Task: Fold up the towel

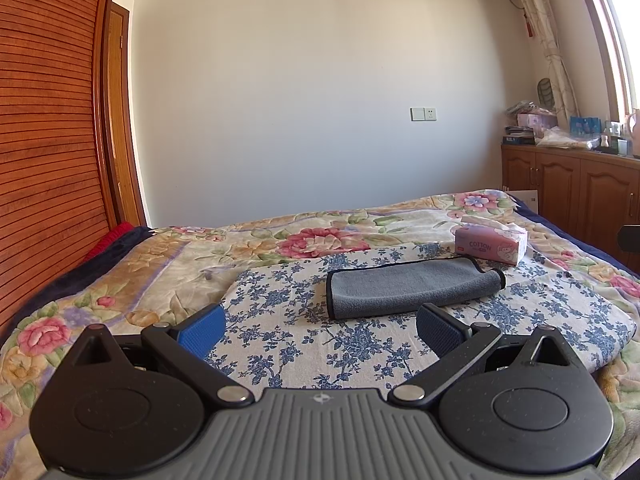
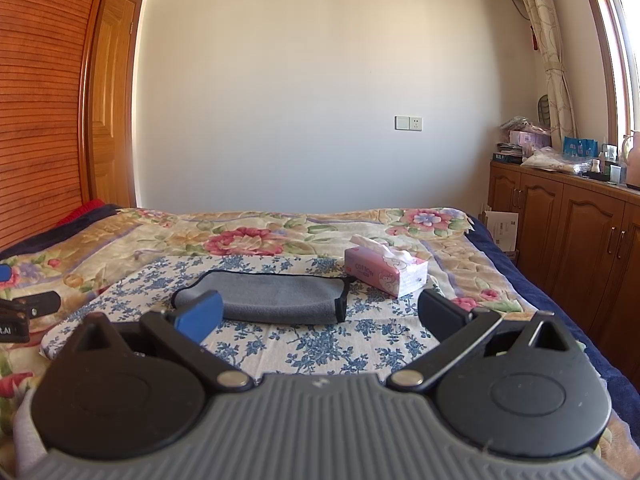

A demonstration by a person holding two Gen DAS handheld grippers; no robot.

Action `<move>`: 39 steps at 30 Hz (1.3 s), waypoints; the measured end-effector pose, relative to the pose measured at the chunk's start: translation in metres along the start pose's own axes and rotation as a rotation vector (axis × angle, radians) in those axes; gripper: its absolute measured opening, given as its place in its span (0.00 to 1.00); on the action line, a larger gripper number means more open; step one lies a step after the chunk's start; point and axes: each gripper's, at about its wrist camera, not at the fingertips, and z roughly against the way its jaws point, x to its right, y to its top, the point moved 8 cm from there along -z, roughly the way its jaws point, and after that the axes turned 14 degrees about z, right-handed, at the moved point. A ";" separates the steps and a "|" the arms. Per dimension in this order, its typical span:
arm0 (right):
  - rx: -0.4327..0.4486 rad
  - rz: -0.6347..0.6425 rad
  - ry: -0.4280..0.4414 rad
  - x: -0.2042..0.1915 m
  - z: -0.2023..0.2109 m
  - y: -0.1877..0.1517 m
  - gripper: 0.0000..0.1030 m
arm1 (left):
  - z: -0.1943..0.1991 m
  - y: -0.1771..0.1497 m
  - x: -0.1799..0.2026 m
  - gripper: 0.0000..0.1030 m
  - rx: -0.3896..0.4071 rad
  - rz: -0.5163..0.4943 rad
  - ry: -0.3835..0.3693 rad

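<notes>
A grey towel (image 1: pixel 412 286) with black trim lies folded into a long flat strip on a blue-flowered white cloth (image 1: pixel 304 344) on the bed. It also shows in the right wrist view (image 2: pixel 280 296). My left gripper (image 1: pixel 320 326) is open and empty, held above the cloth just short of the towel's near edge. My right gripper (image 2: pixel 320 316) is open and empty, near the towel's near edge; its blue left finger (image 2: pixel 200 316) overlaps the towel's left end in the view.
A pink tissue box (image 1: pixel 491 245) stands just beyond the towel's right end, also in the right wrist view (image 2: pixel 386 270). The bed has a floral blanket (image 1: pixel 120 280). A wooden wardrobe (image 1: pixel 44 140) is left, wooden cabinets (image 2: pixel 568 232) right. The left gripper's body (image 2: pixel 24 312) shows at the left edge.
</notes>
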 end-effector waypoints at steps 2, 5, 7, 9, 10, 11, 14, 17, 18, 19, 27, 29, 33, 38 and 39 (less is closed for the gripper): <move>0.000 0.000 0.000 0.000 0.000 0.000 1.00 | 0.000 0.000 0.000 1.00 -0.001 0.000 0.000; 0.001 0.000 0.000 0.000 0.000 0.001 1.00 | 0.000 0.000 0.000 1.00 -0.001 0.000 -0.001; 0.000 0.000 0.000 -0.001 0.000 0.001 1.00 | 0.000 0.000 0.000 1.00 0.000 0.000 0.000; 0.001 0.001 0.000 -0.001 0.000 0.002 1.00 | 0.000 -0.001 0.000 1.00 -0.002 0.000 -0.001; 0.001 0.001 0.000 -0.001 0.000 0.001 1.00 | 0.000 -0.001 0.001 1.00 -0.002 -0.001 -0.001; 0.001 0.000 0.000 -0.001 0.000 0.001 1.00 | 0.000 -0.001 0.000 1.00 -0.001 -0.001 0.000; 0.000 -0.001 0.000 -0.001 0.000 0.001 1.00 | 0.000 -0.002 0.001 1.00 -0.003 -0.002 -0.001; 0.001 0.000 0.000 -0.001 0.000 0.001 1.00 | 0.000 -0.002 0.001 1.00 -0.003 -0.001 -0.002; 0.001 0.001 0.000 -0.001 0.000 0.001 1.00 | 0.000 -0.002 0.001 1.00 -0.003 -0.002 -0.001; 0.001 0.001 0.000 -0.001 0.000 0.001 1.00 | 0.000 -0.002 0.001 1.00 -0.003 -0.002 -0.001; 0.001 0.001 0.000 -0.001 0.000 0.001 1.00 | 0.000 -0.002 0.001 1.00 -0.004 -0.003 -0.001; 0.001 0.001 0.000 -0.001 0.000 0.001 1.00 | 0.000 -0.004 0.001 1.00 -0.005 -0.004 -0.001; 0.001 0.000 0.000 -0.001 0.000 0.001 1.00 | 0.000 -0.003 0.001 1.00 -0.005 -0.004 -0.001; 0.001 0.001 -0.001 -0.001 0.000 0.001 1.00 | 0.000 -0.003 0.001 1.00 -0.005 -0.004 -0.001; 0.001 0.001 0.000 -0.001 0.000 0.001 1.00 | 0.000 -0.003 0.001 1.00 -0.005 -0.004 -0.001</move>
